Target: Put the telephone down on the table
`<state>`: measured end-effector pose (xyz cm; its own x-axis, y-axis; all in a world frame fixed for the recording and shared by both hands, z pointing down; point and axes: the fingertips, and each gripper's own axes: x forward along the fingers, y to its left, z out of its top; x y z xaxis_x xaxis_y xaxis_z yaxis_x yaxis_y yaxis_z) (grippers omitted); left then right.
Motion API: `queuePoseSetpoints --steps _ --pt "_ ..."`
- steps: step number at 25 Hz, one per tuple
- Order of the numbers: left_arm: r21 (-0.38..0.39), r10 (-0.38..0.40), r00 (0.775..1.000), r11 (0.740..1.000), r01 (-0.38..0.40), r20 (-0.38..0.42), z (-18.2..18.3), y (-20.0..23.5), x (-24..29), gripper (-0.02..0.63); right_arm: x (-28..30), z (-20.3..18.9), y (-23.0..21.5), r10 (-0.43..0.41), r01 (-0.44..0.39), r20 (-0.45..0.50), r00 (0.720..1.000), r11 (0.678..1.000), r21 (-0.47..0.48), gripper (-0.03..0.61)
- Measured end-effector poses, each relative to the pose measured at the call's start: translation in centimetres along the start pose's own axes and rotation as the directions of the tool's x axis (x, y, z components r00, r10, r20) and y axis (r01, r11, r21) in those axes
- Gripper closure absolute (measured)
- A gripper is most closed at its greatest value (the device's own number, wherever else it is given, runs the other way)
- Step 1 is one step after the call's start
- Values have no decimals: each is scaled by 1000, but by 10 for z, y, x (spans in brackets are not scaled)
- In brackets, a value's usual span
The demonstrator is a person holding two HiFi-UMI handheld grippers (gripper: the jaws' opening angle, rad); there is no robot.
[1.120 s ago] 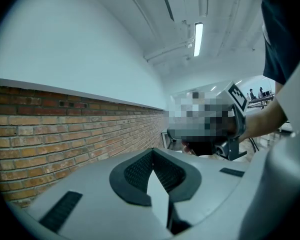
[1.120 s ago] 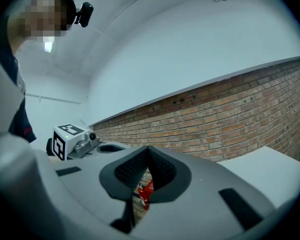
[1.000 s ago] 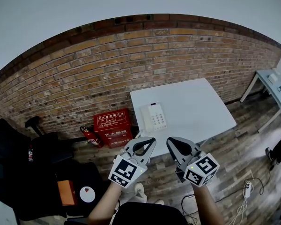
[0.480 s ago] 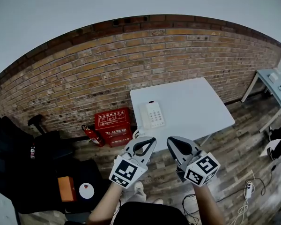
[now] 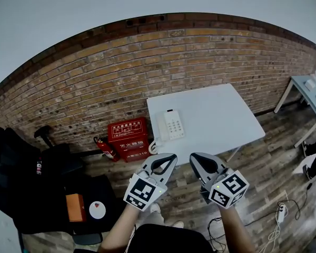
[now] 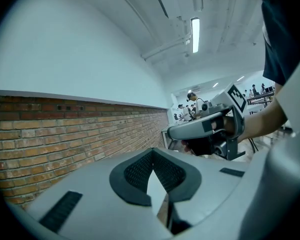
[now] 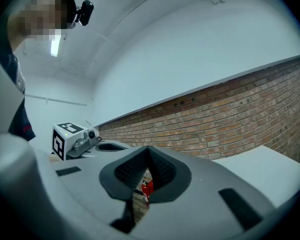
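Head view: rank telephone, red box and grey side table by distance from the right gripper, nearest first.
From the right gripper:
1. Telephone, just ahead on the white table.
2. Red box, left of that table, lower down.
3. Side table, far right.

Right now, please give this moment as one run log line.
left gripper: shut, empty | right gripper: shut, empty | telephone: flat on table | contact: neither gripper touches telephone
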<state>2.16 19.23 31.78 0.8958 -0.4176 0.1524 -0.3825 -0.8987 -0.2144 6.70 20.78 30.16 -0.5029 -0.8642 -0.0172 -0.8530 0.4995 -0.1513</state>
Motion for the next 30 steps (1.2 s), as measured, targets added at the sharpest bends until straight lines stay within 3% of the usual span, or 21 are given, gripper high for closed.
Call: queuePoseSetpoints --steps 18,30 --pt "5 -20 1000 1000 20 6 7 12 -5 606 10 8 7 -5 5 10 1000 1000 0 566" --pt "-91 -56 996 994 62 71 4 26 -42 606 25 0 39 -39 39 2 999 999 2 566"
